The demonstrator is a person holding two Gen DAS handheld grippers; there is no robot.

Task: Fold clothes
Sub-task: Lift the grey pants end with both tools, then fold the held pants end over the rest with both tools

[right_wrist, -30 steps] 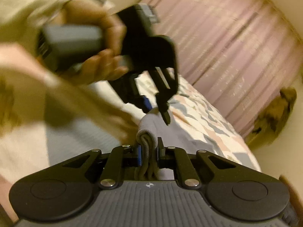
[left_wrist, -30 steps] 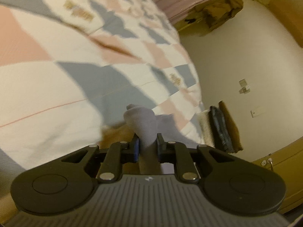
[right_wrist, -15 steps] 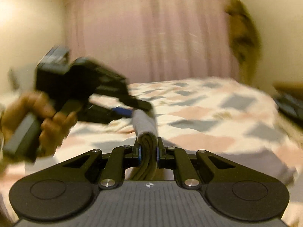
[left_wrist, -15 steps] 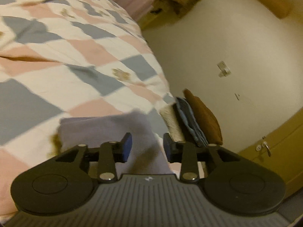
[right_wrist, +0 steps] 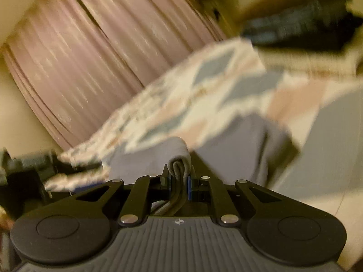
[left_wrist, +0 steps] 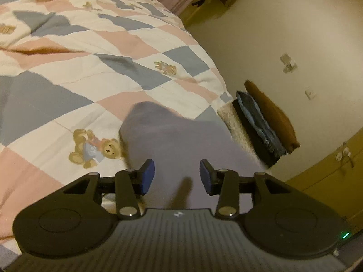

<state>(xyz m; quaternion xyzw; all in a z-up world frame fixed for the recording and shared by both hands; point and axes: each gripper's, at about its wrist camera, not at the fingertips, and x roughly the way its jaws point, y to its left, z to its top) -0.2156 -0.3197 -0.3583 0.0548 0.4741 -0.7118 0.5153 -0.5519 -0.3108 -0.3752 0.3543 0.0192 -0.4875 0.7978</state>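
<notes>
A grey garment lies spread on the patchwork quilt near the bed's right edge. My left gripper hovers just above it; its jaws are opening and the blue pads touch nothing. In the right wrist view my right gripper is shut on a folded bunch of the same grey garment, whose layers loop out between the pads. The rest of the cloth trails off to the right over the quilt. That view is tilted and blurred.
A stack of folded clothes, brown, denim blue and cream, sits beside the bed on the right by the cream wall. A yellow cabinet stands at lower right. Pink curtains hang behind the bed.
My left gripper let go of the grey garment and its jaws spread apart; the cloth now lies flat under it. The right gripper kept its grip and rolled, swinging across the bed.
</notes>
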